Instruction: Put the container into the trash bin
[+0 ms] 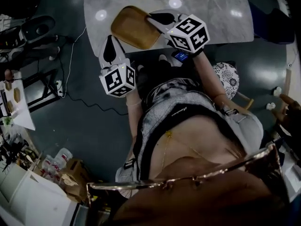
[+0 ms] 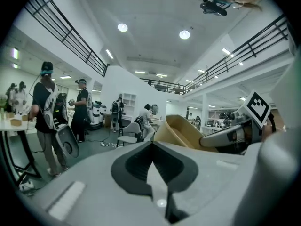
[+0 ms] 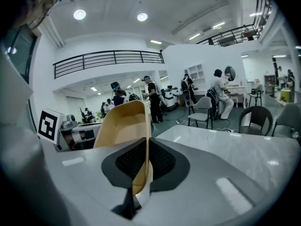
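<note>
The container (image 1: 135, 27) is a shallow tan tray held over the near edge of the marble table (image 1: 211, 13). My right gripper (image 1: 155, 20) is shut on its right rim. In the right gripper view the thin rim runs between the dark pads (image 3: 162, 161) of that gripper (image 3: 143, 145), and the tan container (image 3: 123, 124) stands on edge beyond them. My left gripper (image 1: 111, 44) hovers just below-left of the container, apart from it. In the left gripper view its jaws (image 2: 151, 147) are shut with nothing between them, and the container (image 2: 181, 131) shows ahead to the right.
A chair with a patterned cushion (image 1: 228, 76) stands at the right of the person. Cardboard boxes and bottles (image 1: 61, 168) lie at lower left, and a cable (image 1: 70, 69) crosses the dark floor. People and grey chairs (image 3: 204, 109) fill the hall beyond the table.
</note>
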The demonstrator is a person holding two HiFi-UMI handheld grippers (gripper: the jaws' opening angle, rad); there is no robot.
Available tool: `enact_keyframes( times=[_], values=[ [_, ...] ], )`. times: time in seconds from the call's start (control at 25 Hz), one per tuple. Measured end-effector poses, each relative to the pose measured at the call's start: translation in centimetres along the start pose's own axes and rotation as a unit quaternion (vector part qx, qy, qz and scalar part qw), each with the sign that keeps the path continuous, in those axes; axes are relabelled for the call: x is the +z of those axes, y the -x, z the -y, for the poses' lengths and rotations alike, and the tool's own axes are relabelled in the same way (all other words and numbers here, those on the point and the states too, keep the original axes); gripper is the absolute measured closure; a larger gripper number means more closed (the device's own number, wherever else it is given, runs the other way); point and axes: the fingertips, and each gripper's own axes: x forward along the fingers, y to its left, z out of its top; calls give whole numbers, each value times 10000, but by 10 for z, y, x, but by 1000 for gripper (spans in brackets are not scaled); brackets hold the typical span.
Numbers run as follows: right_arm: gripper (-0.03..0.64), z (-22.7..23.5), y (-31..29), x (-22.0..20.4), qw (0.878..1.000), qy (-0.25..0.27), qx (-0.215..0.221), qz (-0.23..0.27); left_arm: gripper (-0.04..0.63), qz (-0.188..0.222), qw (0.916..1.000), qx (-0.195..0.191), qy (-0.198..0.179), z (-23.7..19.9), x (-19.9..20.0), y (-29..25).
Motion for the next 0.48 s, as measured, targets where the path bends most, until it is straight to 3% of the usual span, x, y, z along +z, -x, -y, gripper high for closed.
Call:
enact_keyframes(
  times=[0.48],
  values=[
    [574,-92,-52,6,9981,241,547,-114,595,80,9978,637,139,-84,-3,73]
  ],
)
